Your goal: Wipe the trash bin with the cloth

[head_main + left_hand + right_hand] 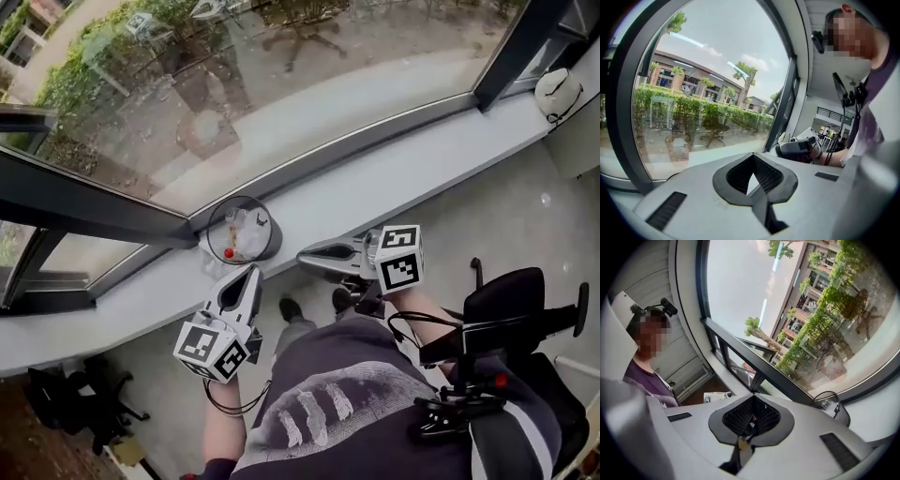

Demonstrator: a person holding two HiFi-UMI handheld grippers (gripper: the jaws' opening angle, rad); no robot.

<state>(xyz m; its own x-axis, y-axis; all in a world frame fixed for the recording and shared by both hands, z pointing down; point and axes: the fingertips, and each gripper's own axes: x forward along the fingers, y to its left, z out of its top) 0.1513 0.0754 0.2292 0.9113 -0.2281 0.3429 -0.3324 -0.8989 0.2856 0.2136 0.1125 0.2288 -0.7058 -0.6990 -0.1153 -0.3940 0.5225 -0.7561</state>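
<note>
The big window (281,84) is filling the top of the head view, with the pale ledge (394,178) running beneath it. The trash bin (273,246) is sitting on that ledge, right by the glass. The left gripper (252,271) and right gripper (303,255) are hovering near it, each with its jaws pressed together and gripping nothing.

Your trash bin (274,242) has a dark matt wall, with crinkly glossy plastic (246,232) inside. The sill (403,178) looks smooth, matt grey. Your left gripper (253,270) is matt grey plastic.
</note>
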